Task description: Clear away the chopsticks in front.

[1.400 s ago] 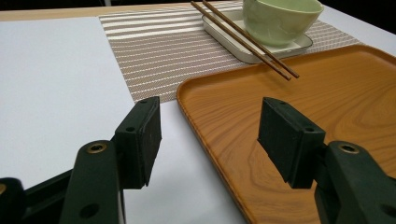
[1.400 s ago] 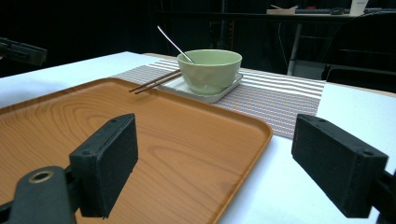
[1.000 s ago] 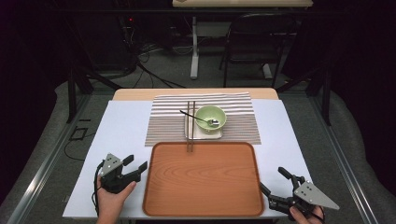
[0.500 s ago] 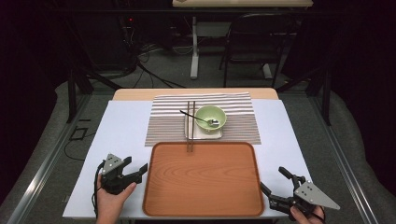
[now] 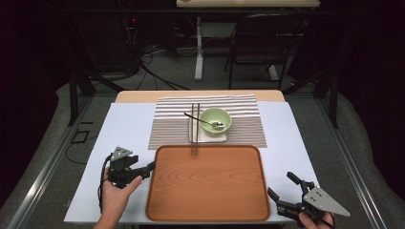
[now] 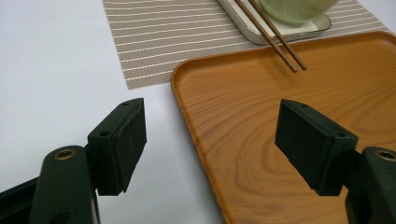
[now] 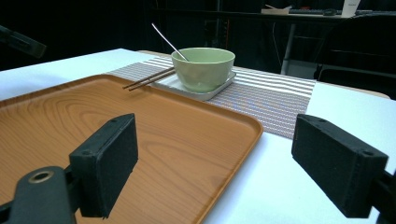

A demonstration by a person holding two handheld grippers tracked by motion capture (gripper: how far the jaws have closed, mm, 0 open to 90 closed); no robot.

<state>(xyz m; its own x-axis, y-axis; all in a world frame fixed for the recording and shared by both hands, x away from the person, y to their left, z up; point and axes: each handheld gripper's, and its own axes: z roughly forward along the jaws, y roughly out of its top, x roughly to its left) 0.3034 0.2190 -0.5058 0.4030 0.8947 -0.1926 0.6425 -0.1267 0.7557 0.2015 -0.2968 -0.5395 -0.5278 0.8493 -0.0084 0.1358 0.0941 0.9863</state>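
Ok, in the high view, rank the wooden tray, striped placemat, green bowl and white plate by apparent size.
1. wooden tray
2. striped placemat, farther off, so the gap may be overstated
3. white plate and green bowl: too alike to rank

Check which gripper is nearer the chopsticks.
Left. The left gripper sits at the tray's left edge, below-left of the chopsticks; the right gripper is off the tray's near right corner, farther away.

Bright, even overhead light on the table [image 5: 119, 129]; dark surroundings, soft focus.

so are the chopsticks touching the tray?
Cannot tell. In the left gripper view the chopsticks lean off the white plate with tips over the tray; no clear contact or gap.
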